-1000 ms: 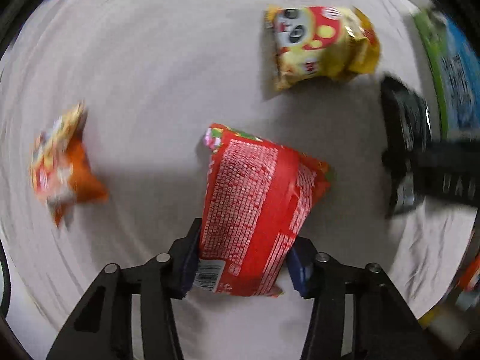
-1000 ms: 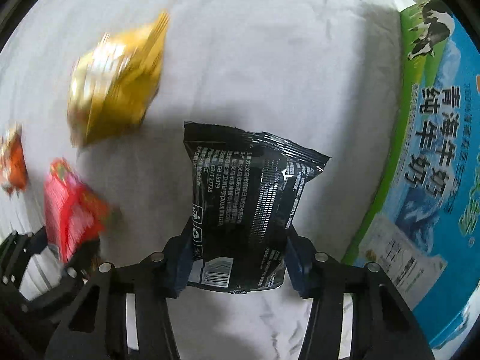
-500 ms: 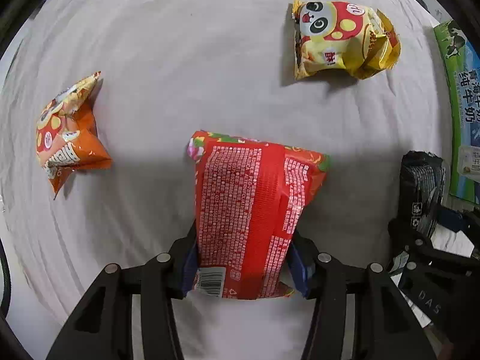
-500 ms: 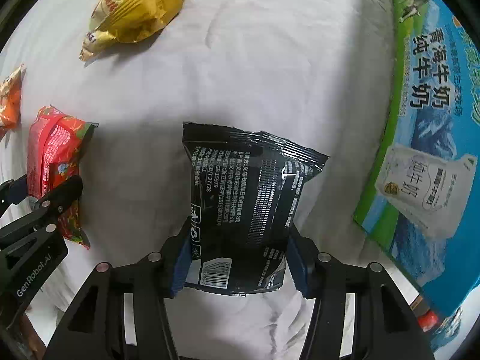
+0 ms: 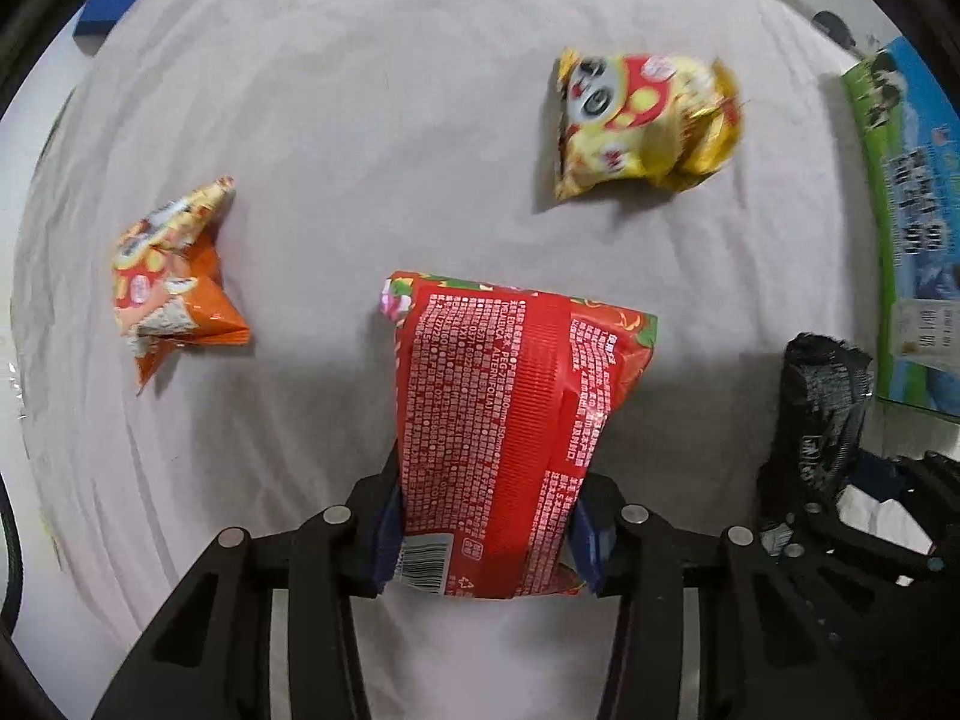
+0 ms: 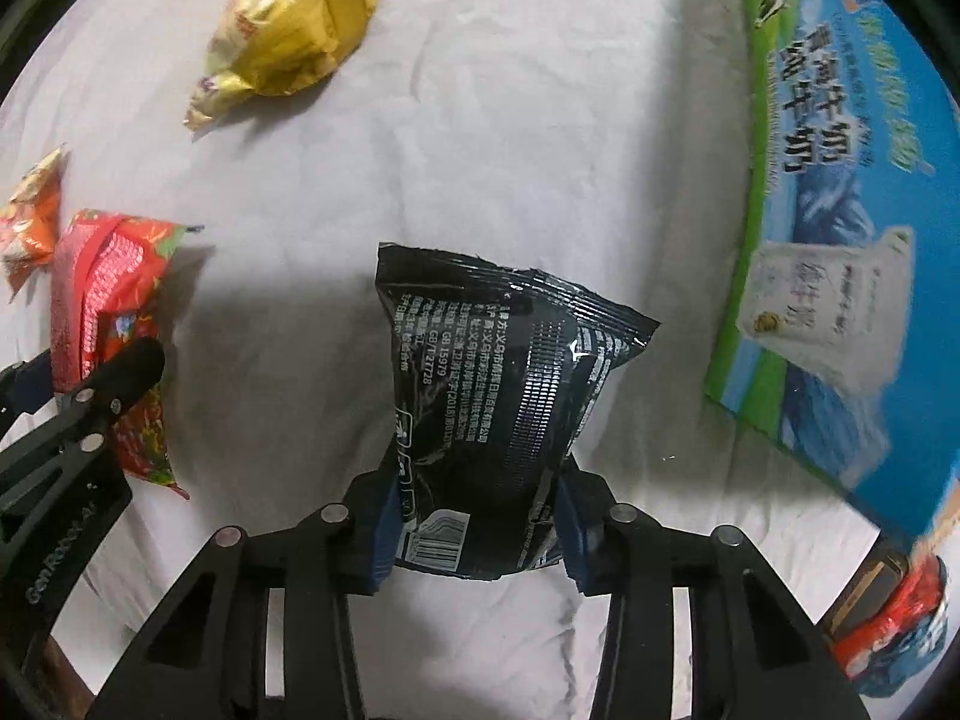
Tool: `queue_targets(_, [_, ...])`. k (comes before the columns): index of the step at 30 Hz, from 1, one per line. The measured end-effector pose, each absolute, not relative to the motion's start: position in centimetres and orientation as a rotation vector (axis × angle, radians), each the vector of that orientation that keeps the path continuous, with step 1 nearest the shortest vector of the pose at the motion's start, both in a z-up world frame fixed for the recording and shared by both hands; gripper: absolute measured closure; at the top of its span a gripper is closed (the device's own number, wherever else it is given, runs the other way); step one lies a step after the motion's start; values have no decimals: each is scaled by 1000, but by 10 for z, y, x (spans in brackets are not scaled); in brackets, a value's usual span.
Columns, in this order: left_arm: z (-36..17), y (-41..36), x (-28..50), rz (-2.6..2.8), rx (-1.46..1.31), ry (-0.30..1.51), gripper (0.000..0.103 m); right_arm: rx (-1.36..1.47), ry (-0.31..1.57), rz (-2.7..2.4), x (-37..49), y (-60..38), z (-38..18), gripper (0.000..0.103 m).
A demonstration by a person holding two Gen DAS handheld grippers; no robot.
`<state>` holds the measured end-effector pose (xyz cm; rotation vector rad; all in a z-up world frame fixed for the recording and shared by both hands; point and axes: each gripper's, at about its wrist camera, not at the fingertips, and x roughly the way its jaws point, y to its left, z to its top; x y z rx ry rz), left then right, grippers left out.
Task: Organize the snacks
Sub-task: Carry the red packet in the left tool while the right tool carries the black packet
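Milk box at tabletop edge. Left claw has just closed, clamping red bag; right claw likewise on black bag, both above the cloth. Yellow bag, orange bag lie unsorted: approx. half left.

Red packet and black packet hang side by side; yellow panda bag lies far, orange bag left.

Red snack bag: glossy plastic film. Black snack bag: shiny crinkled foil. Tablecloth: matt wrinkled cloth. Milk box: printed cardboard.
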<state>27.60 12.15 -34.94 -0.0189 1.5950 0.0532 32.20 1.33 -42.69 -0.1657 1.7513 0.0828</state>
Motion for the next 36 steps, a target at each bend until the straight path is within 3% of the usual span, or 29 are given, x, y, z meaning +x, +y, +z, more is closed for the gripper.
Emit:
queue_targets(18, [-174, 98, 220, -73, -132, 1308, 61, -34, 1453, 225, 286, -36, -260, 58])
queue_targets(36, [-124, -55, 230, -373, -150, 1254, 61, 113, 1305, 69, 237, -205, -188, 58])
